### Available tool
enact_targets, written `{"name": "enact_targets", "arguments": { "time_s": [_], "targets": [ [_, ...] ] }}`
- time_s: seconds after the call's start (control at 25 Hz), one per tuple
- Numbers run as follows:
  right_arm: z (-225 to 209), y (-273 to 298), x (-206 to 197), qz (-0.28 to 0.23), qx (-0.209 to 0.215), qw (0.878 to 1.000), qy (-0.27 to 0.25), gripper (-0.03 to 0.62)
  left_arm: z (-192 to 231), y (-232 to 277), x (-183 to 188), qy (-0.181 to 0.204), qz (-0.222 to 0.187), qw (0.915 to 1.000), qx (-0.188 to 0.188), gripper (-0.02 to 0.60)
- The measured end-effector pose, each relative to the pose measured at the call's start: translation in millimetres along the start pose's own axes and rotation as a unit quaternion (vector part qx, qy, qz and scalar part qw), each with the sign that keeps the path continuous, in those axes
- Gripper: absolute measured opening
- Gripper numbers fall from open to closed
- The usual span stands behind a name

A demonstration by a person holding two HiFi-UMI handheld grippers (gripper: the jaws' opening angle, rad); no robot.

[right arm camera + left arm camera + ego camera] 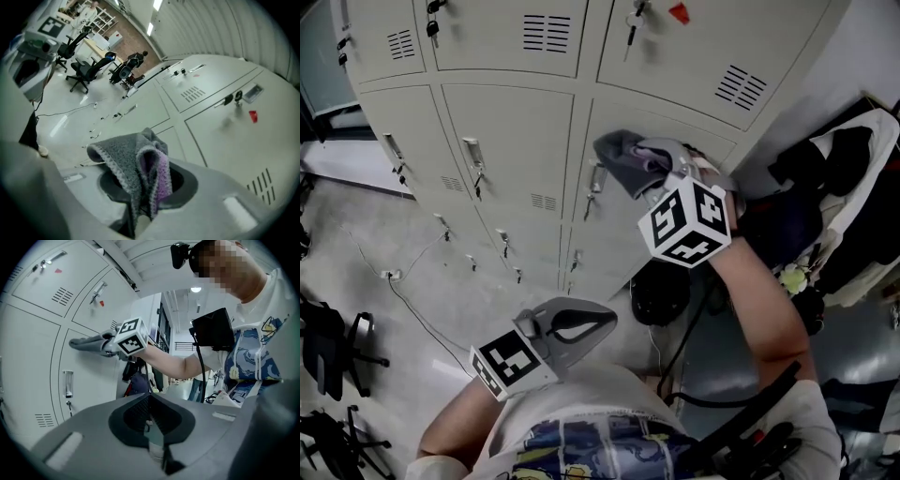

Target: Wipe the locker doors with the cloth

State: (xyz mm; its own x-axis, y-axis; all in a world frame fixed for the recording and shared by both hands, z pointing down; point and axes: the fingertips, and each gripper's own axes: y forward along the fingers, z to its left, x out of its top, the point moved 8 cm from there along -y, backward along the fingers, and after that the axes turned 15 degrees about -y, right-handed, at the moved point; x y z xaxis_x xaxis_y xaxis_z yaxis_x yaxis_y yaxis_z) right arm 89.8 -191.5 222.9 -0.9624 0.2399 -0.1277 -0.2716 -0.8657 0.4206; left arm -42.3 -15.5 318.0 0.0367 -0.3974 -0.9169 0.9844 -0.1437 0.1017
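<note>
Pale grey locker doors (511, 141) fill the upper half of the head view. My right gripper (649, 169) is shut on a folded grey cloth with a purple inner face (623, 155), held up against a lower locker door (619, 239) near its top edge. In the right gripper view the cloth (136, 164) bulges out from between the jaws, with locker doors (215, 136) just beyond. My left gripper (598, 325) hangs low near the person's body, away from the lockers, shut with nothing in it (150, 420). From it I see the cloth (86, 344) pressed on the door.
Keys hang from handles on several doors (592, 192). Dark bags and clothes (825, 206) pile up right of the lockers, and a black round object (661, 295) lies on the floor below. Office chairs (328, 352) stand at the left, with a cable (408, 286) across the floor.
</note>
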Motion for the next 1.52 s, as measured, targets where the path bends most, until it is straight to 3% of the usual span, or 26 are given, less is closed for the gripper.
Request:
{"name": "enact_targets", "arguments": {
  "time_s": [0.2, 0.4, 1.52],
  "targets": [
    [-37, 4, 12, -0.003, -0.038, 0.999, -0.012, 0.087, -1, -2, 0, 0.003, -0.002, 1.0, 0.001, 0.005],
    [-40, 22, 5, -0.005, -0.023, 1.0, 0.001, 0.087, -1, -5, -5, -0.002, -0.002, 1.0, 0.007, 0.005],
    [59, 85, -6, -0.014, 0.087, 0.996, 0.008, 0.086, 12, -4, -6, -0.02, -0.004, 0.9992, 0.035, 0.005]
  ]
}}
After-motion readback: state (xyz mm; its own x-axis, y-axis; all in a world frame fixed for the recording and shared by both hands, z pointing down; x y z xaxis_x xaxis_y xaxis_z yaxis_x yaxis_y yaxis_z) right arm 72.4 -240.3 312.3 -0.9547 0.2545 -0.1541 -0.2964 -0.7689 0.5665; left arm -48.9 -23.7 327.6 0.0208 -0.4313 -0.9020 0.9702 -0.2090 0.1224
